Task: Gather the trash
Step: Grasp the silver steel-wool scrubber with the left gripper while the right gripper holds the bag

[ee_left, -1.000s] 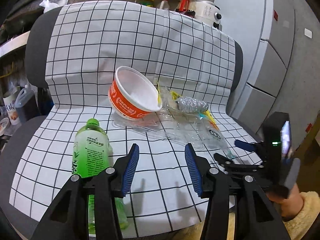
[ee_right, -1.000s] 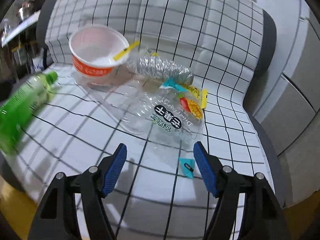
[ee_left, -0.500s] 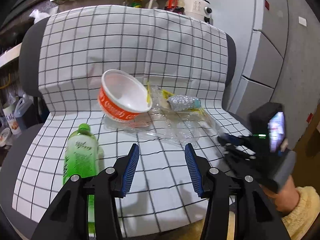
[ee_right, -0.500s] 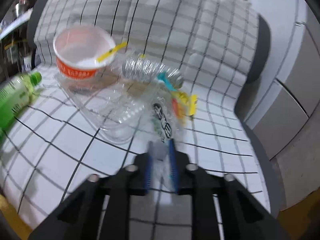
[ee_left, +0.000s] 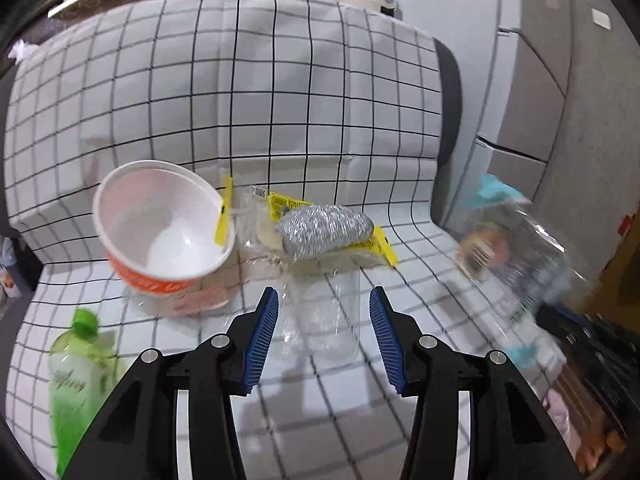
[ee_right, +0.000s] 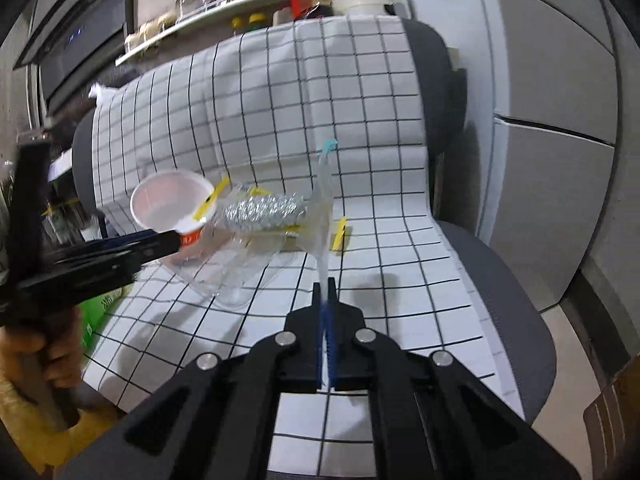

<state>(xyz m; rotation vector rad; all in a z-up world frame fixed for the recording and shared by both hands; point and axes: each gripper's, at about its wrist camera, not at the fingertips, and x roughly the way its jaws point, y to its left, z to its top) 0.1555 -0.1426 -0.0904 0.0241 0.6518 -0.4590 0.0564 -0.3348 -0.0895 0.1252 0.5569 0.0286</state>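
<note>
Lifted off the checked seat, the clear wrapper (ee_right: 323, 216) now hangs clamped in the right gripper (ee_right: 325, 292). Left gripper (ee_left: 323, 332) hovers apart, empty. At its 10 o'clock the bowl (ee_left: 160, 220), at 12 the foil wad (ee_left: 326, 229), at 8 the green bottle (ee_left: 78, 380), all uncollected.

Glossy clear plastic wrapper (ee_right: 322, 216), shiny metal scourer (ee_left: 326, 230), matt checked cloth (ee_left: 256, 112).
</note>
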